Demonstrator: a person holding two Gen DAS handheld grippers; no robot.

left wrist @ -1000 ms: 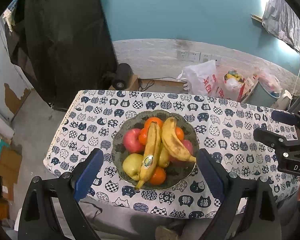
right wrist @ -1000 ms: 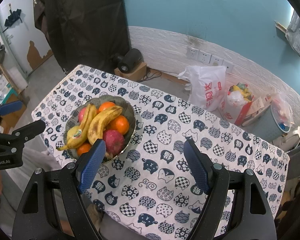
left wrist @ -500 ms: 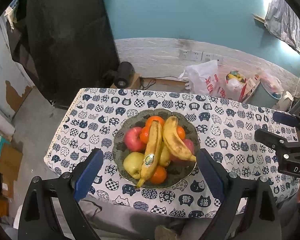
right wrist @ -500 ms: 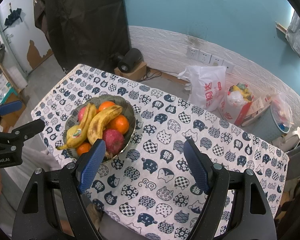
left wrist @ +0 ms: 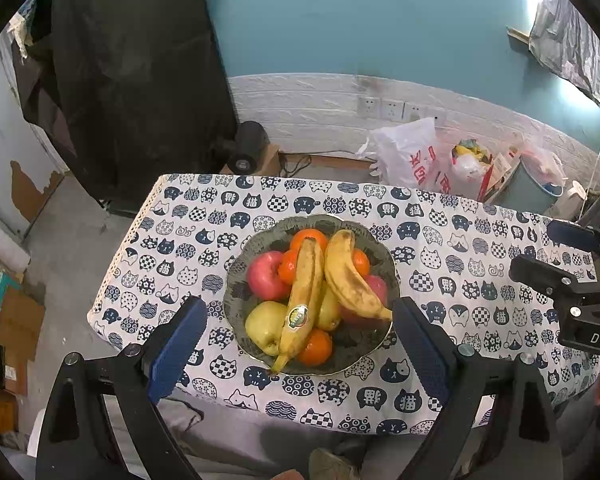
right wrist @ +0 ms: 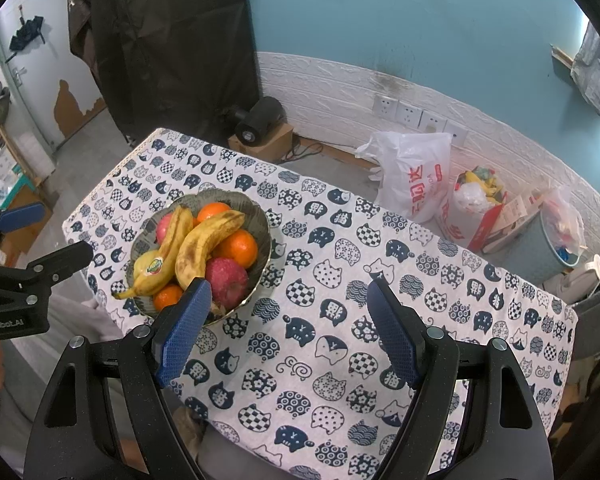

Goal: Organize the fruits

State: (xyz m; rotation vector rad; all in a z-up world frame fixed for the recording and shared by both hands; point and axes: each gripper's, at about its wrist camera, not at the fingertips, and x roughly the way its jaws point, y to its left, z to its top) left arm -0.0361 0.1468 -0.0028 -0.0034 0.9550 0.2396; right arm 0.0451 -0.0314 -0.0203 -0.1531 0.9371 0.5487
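Observation:
A dark patterned bowl [left wrist: 236,280] [right wrist: 262,220] stands near the left end of a table with a cat-print cloth [left wrist: 440,248] [right wrist: 340,280]. It is heaped with two bananas [left wrist: 304,292] [right wrist: 204,240], red apples [left wrist: 264,276] [right wrist: 228,276], oranges [left wrist: 316,346] [right wrist: 240,248] and a yellow-green fruit [left wrist: 262,324]. My left gripper [left wrist: 298,304] hangs open above and in front of the bowl, nothing between its blue pads. My right gripper [right wrist: 289,286] is open over bare cloth to the right of the bowl, holding nothing. Each gripper shows at the edge of the other's view.
Behind the table stand white plastic bags [left wrist: 408,156] [right wrist: 416,176], a grey bin [right wrist: 548,240] and a black roll on a cardboard box [left wrist: 248,152] [right wrist: 260,124]. A black curtain [left wrist: 140,80] hangs at the back left. The person's legs lie under the near table edge.

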